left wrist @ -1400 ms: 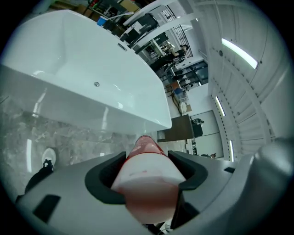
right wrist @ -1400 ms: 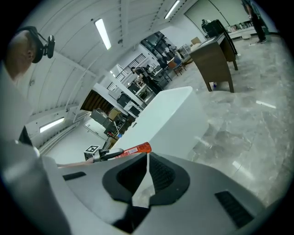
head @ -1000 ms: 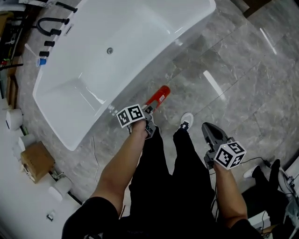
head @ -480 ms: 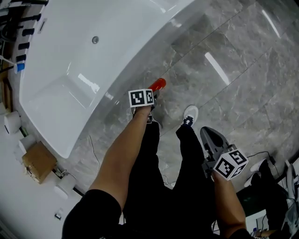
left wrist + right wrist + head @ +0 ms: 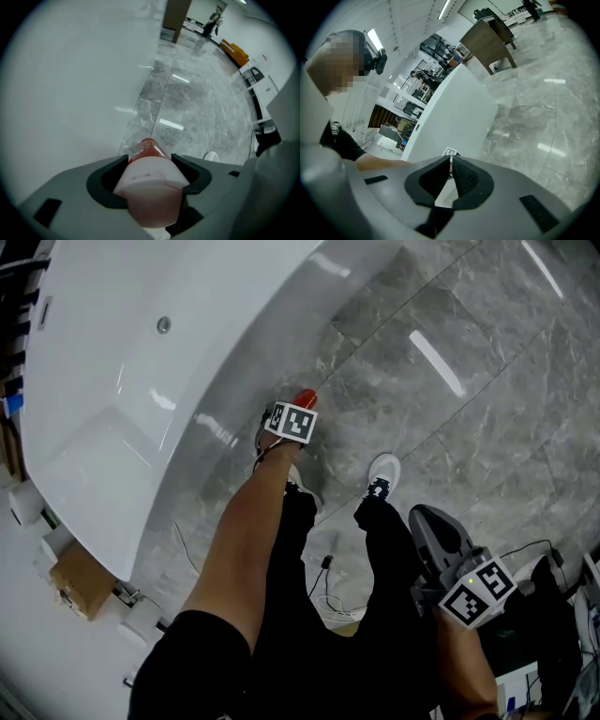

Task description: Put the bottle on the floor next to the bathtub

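Note:
A red bottle (image 5: 149,161) with a pale label sits clamped between the jaws of my left gripper (image 5: 147,171), pointing down at the grey marble floor (image 5: 187,103). In the head view only the bottle's red end (image 5: 306,399) shows past the left gripper (image 5: 292,423), right beside the white bathtub's outer wall (image 5: 234,362). The tub wall (image 5: 70,79) fills the left of the left gripper view. My right gripper (image 5: 441,540) hangs low at the right, away from the tub, its jaws shut with nothing between them (image 5: 451,174).
The person's legs and a white shoe (image 5: 382,472) stand just right of the bottle. Cables (image 5: 328,592) lie on the floor by the feet. A cardboard box (image 5: 75,577) and paper rolls sit beyond the tub's left end. A brown table (image 5: 490,40) stands far off.
The left gripper has carried the bottle forward and downward, closer to the tub's wall; the bottle now points more steeply at the floor. The right gripper has stayed low at the right.

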### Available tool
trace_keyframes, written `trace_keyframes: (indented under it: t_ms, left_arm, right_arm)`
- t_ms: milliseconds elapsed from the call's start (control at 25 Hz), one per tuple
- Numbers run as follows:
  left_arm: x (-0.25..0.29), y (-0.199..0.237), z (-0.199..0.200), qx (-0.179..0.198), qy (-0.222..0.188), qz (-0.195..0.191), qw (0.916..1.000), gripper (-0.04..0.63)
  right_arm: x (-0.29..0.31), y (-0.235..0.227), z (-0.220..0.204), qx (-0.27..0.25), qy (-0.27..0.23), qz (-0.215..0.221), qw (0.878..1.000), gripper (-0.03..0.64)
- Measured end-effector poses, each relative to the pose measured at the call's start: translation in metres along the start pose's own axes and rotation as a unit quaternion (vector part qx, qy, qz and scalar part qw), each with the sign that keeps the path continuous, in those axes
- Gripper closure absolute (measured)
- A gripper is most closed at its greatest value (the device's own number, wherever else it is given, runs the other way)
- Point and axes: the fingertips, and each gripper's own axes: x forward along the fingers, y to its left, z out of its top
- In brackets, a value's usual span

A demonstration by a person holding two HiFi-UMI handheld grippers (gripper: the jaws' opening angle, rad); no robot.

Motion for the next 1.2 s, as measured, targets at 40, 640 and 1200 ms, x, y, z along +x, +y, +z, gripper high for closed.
trace_keyframes:
  t_ms: [40, 640, 1200]
  left_arm:
    - [0.007, 0.001, 0.002, 0.026, 0.007, 0.009, 0.9996, 0.296]
    - [0.074, 0.005, 0.020, 0.186, 0.047, 0.055, 0.9799, 0.295]
    - [0.085, 0.000, 0.014, 0.204, 0.052, 0.048, 0.9765, 0.295]
  right_arm:
    - [0.000, -0.003, 0.001, 0.003, -0.003, 0.001, 1.000, 0.577]
    - [0.015, -0.035, 0.003, 0.012, -0.011, 0.001, 1.000, 0.577]
    - [0.018, -0.027, -0.016, 0.015, -0.014, 0.010, 1.000, 0.577]
